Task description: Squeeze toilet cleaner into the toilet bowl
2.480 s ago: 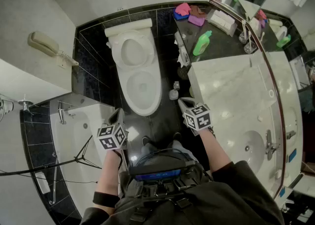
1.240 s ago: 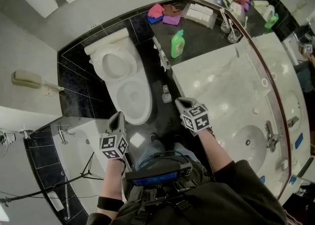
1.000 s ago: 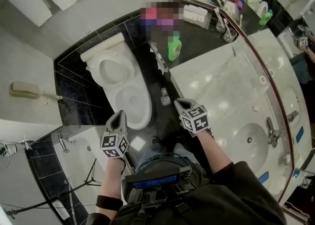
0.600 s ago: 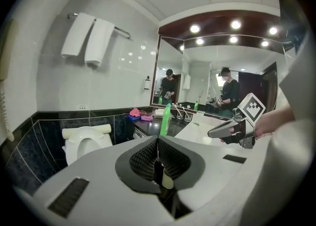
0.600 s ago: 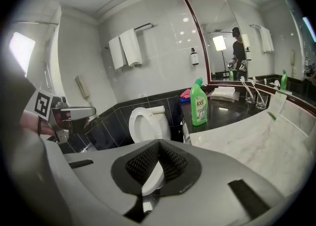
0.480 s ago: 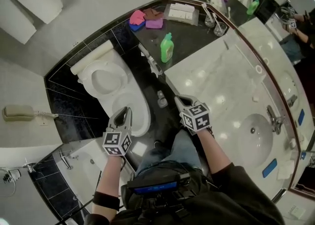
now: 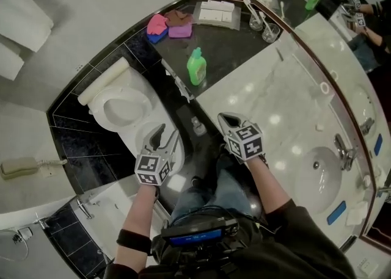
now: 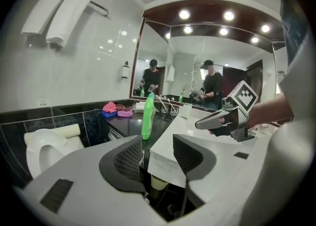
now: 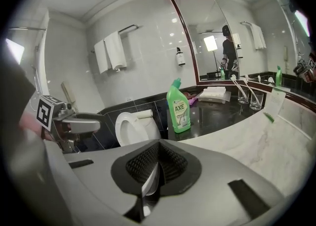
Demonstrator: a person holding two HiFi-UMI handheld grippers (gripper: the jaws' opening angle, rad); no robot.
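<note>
The green toilet cleaner bottle [image 7: 195,67] stands upright on the black counter [image 7: 229,52] beside the white toilet [image 7: 119,108], whose seat is raised. In the left gripper view the bottle [image 8: 147,116] shows ahead; in the right gripper view the bottle [image 9: 178,106] is far ahead too. My left gripper [image 7: 160,137] hovers over the bowl's [image 7: 149,140] front edge. Its jaws are opening, and nothing is between them [image 8: 157,158]. My right gripper [image 7: 227,120] is shut and empty, held near the marble vanity's corner, well short of the bottle.
A marble vanity [image 7: 287,101] with a sink [image 7: 321,177] fills the right. Two glasses [image 7: 263,27], folded white towels [image 7: 215,14] and coloured cloths [image 7: 160,24] sit behind the bottle. A small jar [image 7: 197,126] stands on the dark floor. A wall phone [image 7: 21,166] hangs at left.
The view has swung toward the counter. My left gripper has moved forward over the toilet bowl's edge and its jaws have parted. The right gripper stays shut in much the same place.
</note>
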